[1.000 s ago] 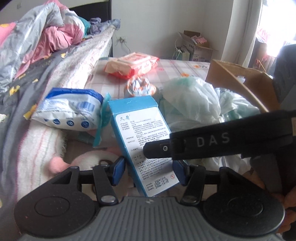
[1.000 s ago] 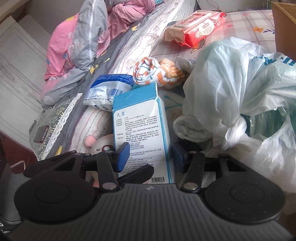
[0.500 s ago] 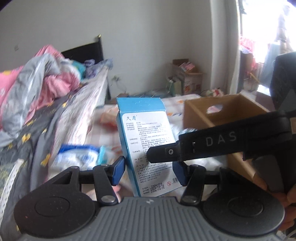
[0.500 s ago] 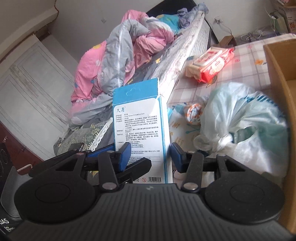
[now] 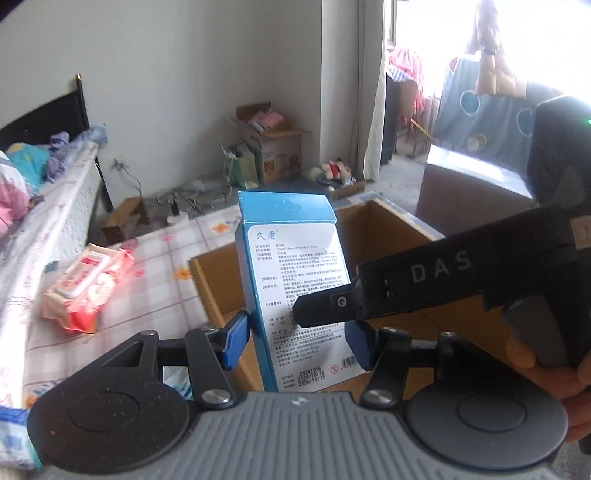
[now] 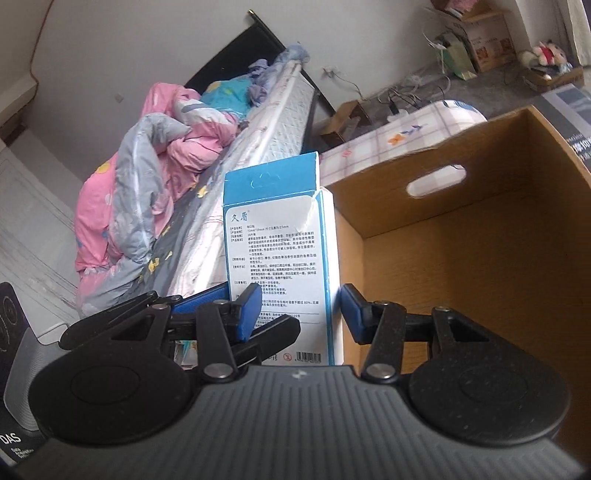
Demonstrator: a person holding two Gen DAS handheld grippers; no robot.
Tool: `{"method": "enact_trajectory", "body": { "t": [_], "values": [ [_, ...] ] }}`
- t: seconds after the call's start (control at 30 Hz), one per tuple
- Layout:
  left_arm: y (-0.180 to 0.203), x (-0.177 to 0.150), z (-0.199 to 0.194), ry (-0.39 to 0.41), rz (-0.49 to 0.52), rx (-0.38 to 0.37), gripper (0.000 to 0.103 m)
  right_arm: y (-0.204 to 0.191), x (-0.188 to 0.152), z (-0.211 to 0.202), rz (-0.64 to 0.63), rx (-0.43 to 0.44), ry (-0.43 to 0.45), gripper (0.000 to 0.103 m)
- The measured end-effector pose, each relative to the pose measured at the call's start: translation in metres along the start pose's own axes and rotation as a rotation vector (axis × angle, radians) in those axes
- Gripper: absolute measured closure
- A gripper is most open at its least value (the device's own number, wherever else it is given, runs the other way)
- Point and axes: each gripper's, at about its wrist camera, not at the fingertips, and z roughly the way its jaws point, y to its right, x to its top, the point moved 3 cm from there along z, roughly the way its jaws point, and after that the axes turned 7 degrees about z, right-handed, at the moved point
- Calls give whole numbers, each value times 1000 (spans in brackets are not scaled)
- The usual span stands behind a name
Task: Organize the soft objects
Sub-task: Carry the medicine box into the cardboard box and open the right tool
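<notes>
Blue carton (image 5: 295, 291) upright, long axis vertical, clamped between both grippers, left (image 5: 297, 341) and right (image 6: 301, 308), with open cardboard box (image 6: 480, 258) just ahead-right, nearer the right.

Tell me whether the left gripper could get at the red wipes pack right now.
Probably not as things stand: the left gripper is shut on the blue box, shared with the right gripper. The wipes pack lies unobstructed on the checked cloth.

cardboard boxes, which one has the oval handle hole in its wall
The big open cardboard box right beside the held blue box; the small cardboard boxes by the far wall show none.
</notes>
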Motion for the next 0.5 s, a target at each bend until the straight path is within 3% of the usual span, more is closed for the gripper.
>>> {"method": "enact_trajectory", "body": {
  "t": [0.1,0.23,0.37,0.5],
  "values": [
    [-4,4,46,-77,-8,-9,46,41,23,23,76,-9,-66,57],
    [-9,0,69,-134,-20,-14,45,91,33,73,143,-35,-153,57],
    [-20,-7,56,-112,-31,-15,41,122,29,111,185,-120,-208,56],
    [-34,-12,27,-71,-56,-4,39,128,16,119,201,-139,-248,56]
  ]
}}
